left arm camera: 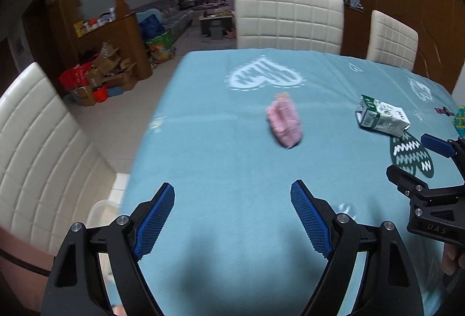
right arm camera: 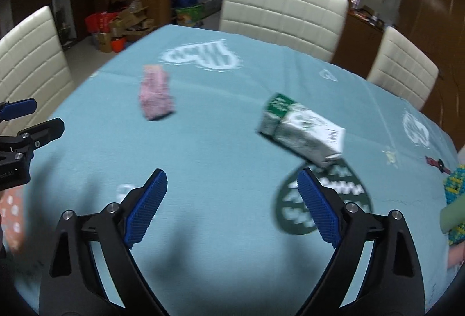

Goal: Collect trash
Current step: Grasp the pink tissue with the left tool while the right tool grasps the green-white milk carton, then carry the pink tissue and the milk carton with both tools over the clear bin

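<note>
A crumpled pink wrapper [left arm camera: 284, 123] lies near the middle of the blue tablecloth [left arm camera: 232, 165]; it also shows in the right wrist view [right arm camera: 156, 96]. A green and white carton [left arm camera: 381, 115] lies on its side to the right, also in the right wrist view [right arm camera: 303, 130]. My left gripper [left arm camera: 232, 199] is open and empty, above the cloth, short of the wrapper. My right gripper [right arm camera: 232, 185] is open and empty, short of the carton. Each gripper appears at the edge of the other's view, the right [left arm camera: 418, 153] and the left [right arm camera: 32, 115].
White padded chairs stand at the far side [left arm camera: 287, 16], far right [left arm camera: 392, 40] and left [left arm camera: 37, 147]. A yellow and teal knitted item [right arm camera: 454, 199] lies at the table's right edge. A small red and black object [right arm camera: 436, 163] lies near it. Boxes clutter the floor [left arm camera: 98, 77].
</note>
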`<state>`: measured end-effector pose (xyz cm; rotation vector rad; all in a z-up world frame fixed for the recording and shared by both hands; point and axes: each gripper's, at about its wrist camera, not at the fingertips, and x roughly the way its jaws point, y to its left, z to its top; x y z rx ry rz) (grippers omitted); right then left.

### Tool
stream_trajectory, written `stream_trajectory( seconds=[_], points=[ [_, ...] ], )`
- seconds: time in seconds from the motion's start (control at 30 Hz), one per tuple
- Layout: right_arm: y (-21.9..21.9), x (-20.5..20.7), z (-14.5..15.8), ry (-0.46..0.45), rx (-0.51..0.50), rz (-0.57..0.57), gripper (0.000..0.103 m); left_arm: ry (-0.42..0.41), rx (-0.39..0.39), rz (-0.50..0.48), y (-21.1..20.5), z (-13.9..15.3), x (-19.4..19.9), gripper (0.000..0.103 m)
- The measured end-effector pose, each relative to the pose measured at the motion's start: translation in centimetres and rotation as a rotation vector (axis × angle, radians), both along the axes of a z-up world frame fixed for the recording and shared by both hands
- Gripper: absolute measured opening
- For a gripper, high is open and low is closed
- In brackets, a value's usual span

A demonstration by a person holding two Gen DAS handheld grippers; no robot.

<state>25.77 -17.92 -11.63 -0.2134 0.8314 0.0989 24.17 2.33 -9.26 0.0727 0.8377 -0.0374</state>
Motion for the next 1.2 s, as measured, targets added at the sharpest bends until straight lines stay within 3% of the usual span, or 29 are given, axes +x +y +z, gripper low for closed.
stream_trajectory(
  seconds=[0.23, 0.6, 0.63, 0.73, 0.83, 0.9, 0.93, 0.97, 1.03, 1.2],
  points=[
    [-5.3, 4.8, -1.0, 0.023, -0.043, -0.003, 0.095, 0.058, 0.032, -0.02, -5.5, -2.2, 5.0, 0.08],
    [-5.5, 10.1, -3.3, 0.048, -0.057, 0.129, 0.098, 0.124, 0.054, -0.022, -6.6, -4.3, 10.5, 0.08],
    [-5.5, 10.2, -3.4, 0.048, -0.055, 0.131, 0.097, 0.125, 0.068, -0.02, -6.6, -4.5, 10.7, 0.08],
    [-5.2, 10.1, -3.7, 0.063, -0.034, 0.132, 0.077, 0.121, 0.078, -0.028, -6.8, -4.9, 11.1, 0.08],
    [-4.5, 9.5, -3.7, 0.063, -0.039, 0.129, 0.07, 0.103, 0.094, -0.04, -6.8, -4.9, 11.0, 0.08],
    [-4.0, 9.0, -3.4, 0.073, -0.008, 0.134, 0.066, 0.105, 0.084, -0.055, -6.6, -4.9, 10.8, 0.061],
    [-3.8, 8.9, -3.3, 0.078, 0.01, 0.136, 0.065, 0.118, 0.078, -0.062, -6.6, -4.9, 10.7, 0.04],
    [-3.5, 8.6, -3.2, 0.076, 0.014, 0.136, 0.063, 0.136, 0.069, -0.067, -6.5, -5.1, 10.6, 0.033],
    [-2.7, 8.0, -2.8, 0.073, 0.01, 0.143, 0.062, 0.131, 0.056, -0.081, -6.4, -4.8, 10.0, 0.025],
    [-0.6, 6.1, -1.7, 0.063, 0.024, 0.172, 0.06, 0.095, 0.073, -0.124, -6.3, -3.7, 7.4, 0.024]
  ],
)
